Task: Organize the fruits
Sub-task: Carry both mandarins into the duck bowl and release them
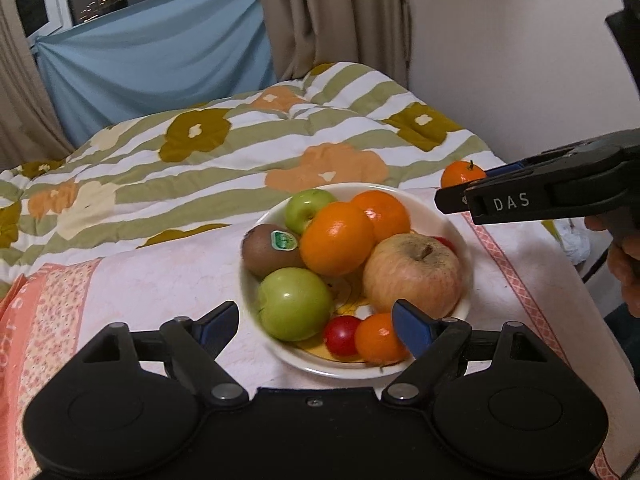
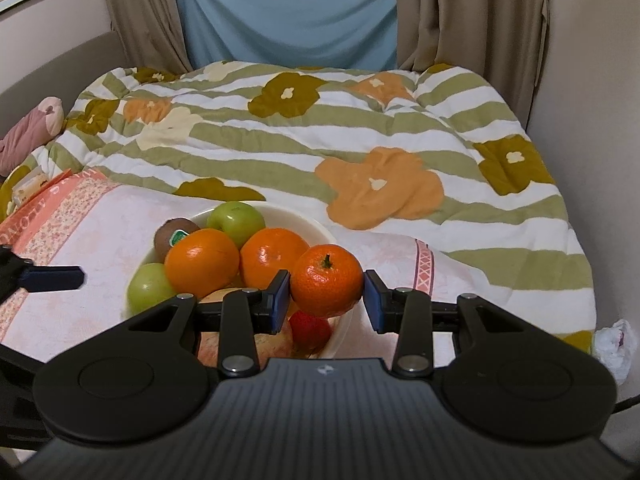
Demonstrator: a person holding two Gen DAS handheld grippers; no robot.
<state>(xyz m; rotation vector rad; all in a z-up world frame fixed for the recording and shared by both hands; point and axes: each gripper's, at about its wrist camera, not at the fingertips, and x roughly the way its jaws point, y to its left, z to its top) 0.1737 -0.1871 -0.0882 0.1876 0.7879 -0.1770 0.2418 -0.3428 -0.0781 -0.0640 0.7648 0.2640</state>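
A white bowl [image 1: 460, 236] on a pink cloth holds green apples [image 1: 294, 304], a kiwi [image 1: 266, 250], oranges [image 1: 336, 238], a large pale apple [image 1: 412, 274], a small red fruit [image 1: 341, 335] and a small orange one [image 1: 378, 338]. My left gripper [image 1: 316, 326] is open at the bowl's near rim, its fingers either side of the front fruit. My right gripper [image 2: 326, 294] is shut on a mandarin [image 2: 327, 280], held above the bowl's [image 2: 312, 224] right side. In the left wrist view the mandarin [image 1: 462, 174] shows behind the right gripper's fingers [image 1: 500, 202].
The pink cloth [image 1: 160, 280] lies on a bed with a flowered, striped quilt [image 2: 360, 152]. Curtains and a blue sheet hang behind. A wall runs along the right. A crumpled white bag [image 2: 614, 344] lies at the right edge.
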